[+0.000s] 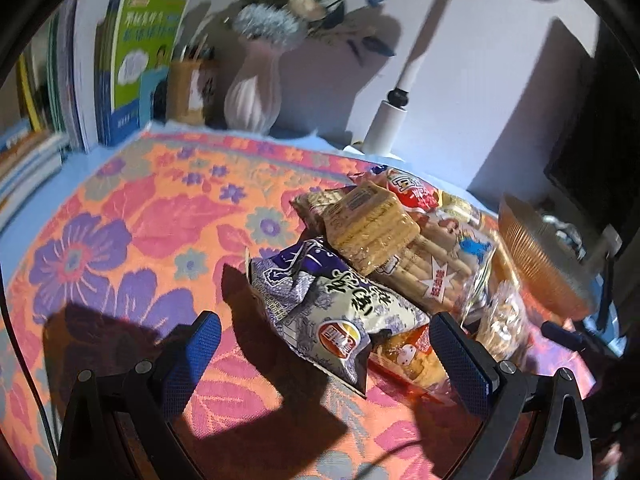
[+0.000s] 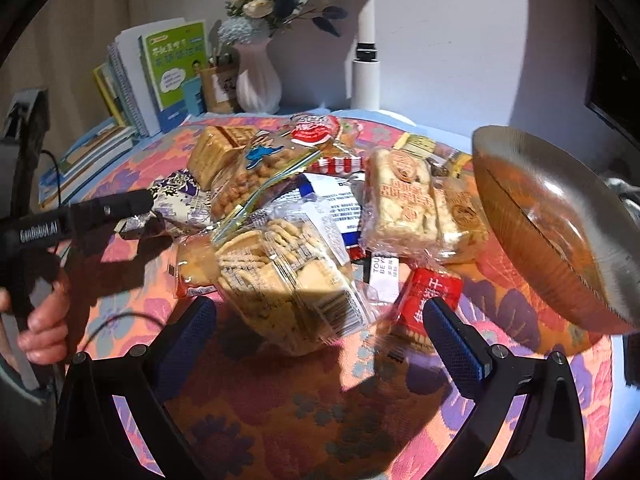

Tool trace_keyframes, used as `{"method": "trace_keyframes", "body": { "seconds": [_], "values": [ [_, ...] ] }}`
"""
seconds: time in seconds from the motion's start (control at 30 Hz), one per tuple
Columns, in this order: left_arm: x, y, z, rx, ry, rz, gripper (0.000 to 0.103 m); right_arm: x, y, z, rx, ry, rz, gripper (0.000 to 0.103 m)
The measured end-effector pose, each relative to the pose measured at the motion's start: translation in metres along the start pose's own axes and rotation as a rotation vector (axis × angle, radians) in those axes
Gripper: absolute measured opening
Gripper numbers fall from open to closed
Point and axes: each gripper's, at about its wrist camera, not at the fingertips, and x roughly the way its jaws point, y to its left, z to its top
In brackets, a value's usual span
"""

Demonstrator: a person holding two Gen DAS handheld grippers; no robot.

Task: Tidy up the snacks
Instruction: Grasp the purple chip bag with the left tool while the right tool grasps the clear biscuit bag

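1. Looking along the left tongs (image 1: 325, 350): they stand wide apart, clamped on nothing, low over the floral tabletop (image 1: 132, 216). The purple-and-white chip bag (image 1: 332, 308) lies just ahead between the two pads, its long axis slanting from far-left to near-right, its near corner closest. The rest of the snack pile (image 1: 400, 240) rises behind it and to the right.

2. Looking along the right tongs (image 2: 318, 330): also wide apart and empty. A clear cracker pack (image 2: 288, 292) sits straight ahead, nearly between the pads, long axis running away. A ribbed bowl (image 2: 560, 216) hangs right, tilted. The left tongs look nearer the chip bag.
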Motion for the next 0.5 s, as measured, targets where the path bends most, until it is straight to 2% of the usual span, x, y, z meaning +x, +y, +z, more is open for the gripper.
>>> {"method": "trace_keyframes", "body": {
  "seconds": [0.2, 0.27, 0.4, 0.5],
  "values": [
    [0.016, 0.008, 0.009, -0.145, 0.088, -0.11, 0.1, 0.01, 0.009, 0.009, -0.09, 0.013, -0.033, 0.103],
    [0.024, 0.005, 0.012, -0.148, 0.108, -0.104, 0.096, 0.013, 0.011, 0.01, -0.107, 0.016, -0.037, 0.103],
    [0.035, 0.002, 0.014, -0.15, 0.119, -0.052, 0.094, 0.018, 0.017, 0.01, -0.138, 0.016, -0.041, 0.102],
    [0.041, 0.005, 0.015, -0.152, 0.119, -0.004, 0.082, 0.021, 0.021, 0.011, -0.158, 0.013, -0.049, 0.098]
  ]
}}
